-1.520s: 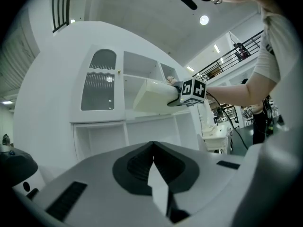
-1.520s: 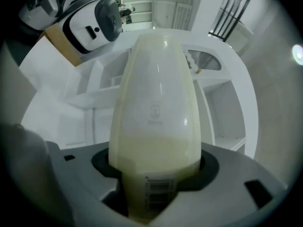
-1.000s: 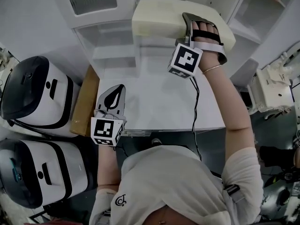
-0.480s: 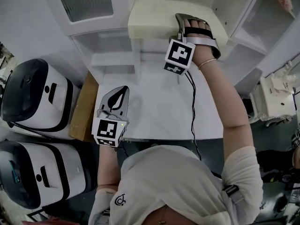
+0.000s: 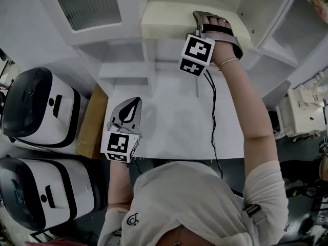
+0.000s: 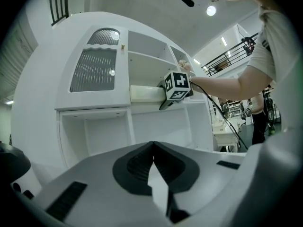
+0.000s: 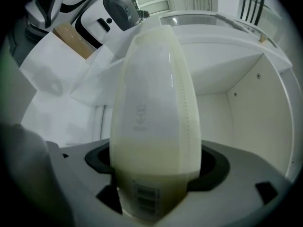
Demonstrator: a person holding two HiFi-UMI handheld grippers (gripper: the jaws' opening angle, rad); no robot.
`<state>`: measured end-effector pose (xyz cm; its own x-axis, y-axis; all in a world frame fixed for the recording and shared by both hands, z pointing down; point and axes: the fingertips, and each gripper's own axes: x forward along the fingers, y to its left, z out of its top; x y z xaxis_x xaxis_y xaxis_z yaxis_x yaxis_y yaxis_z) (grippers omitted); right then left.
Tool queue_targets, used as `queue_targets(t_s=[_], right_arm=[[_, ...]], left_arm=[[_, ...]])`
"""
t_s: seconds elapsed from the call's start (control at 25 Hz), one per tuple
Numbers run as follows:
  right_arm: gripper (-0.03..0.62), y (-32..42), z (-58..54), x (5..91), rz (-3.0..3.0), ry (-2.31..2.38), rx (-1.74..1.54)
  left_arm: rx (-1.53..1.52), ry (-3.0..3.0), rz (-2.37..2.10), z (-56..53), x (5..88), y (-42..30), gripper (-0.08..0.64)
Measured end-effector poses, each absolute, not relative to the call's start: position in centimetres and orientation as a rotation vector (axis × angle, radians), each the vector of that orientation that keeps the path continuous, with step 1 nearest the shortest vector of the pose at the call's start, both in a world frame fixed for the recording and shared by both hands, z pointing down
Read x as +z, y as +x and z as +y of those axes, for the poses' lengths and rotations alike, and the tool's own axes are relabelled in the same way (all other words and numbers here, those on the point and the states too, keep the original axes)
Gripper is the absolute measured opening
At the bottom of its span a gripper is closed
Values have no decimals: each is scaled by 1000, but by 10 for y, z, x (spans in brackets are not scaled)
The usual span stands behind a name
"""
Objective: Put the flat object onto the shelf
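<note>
One white shelf unit (image 5: pixel 128 19) stands behind one bench (image 5: pixel 174 117). Two white appliances (image 5: pixel 38 104) (image 5: pixel 41 193) sit left of it, beside one cardboard box (image 5: pixel 91 119). One flat object (image 5: pixel 164 17) lies on a shelf, between the right gripper (image 5: pixel 198 14) jaws, which have just been opening and are now released. The left gripper (image 5: pixel 134 102) is clenched, empty.

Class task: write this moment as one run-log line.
right hand-held gripper: jaws just been opening, flat object between them, on shelf | left hand-held gripper: shut, empty
</note>
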<state>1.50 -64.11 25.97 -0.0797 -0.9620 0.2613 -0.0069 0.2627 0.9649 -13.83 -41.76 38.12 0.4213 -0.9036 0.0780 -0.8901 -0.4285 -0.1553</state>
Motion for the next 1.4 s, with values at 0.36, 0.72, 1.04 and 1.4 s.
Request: queue_targets(t_s=[0.36,0.72,1.04,1.4], right_arm=[[479,15,-672,268,-1362,954,-1055],[543,17,-680,265,-1313,980,-1104],[575,16,-653,255,-1337,997,-1133],[533,26,-589,247,-1483,1164,-1162]], left_arm=[[-238,-2571,1667,-436,390,-141,12],[-237,-2561,1704,-439,390,-146,12],[-224,-2562,1686,-425,384,-145,12],[-216,-2605,1618,-405,384,-130,12]])
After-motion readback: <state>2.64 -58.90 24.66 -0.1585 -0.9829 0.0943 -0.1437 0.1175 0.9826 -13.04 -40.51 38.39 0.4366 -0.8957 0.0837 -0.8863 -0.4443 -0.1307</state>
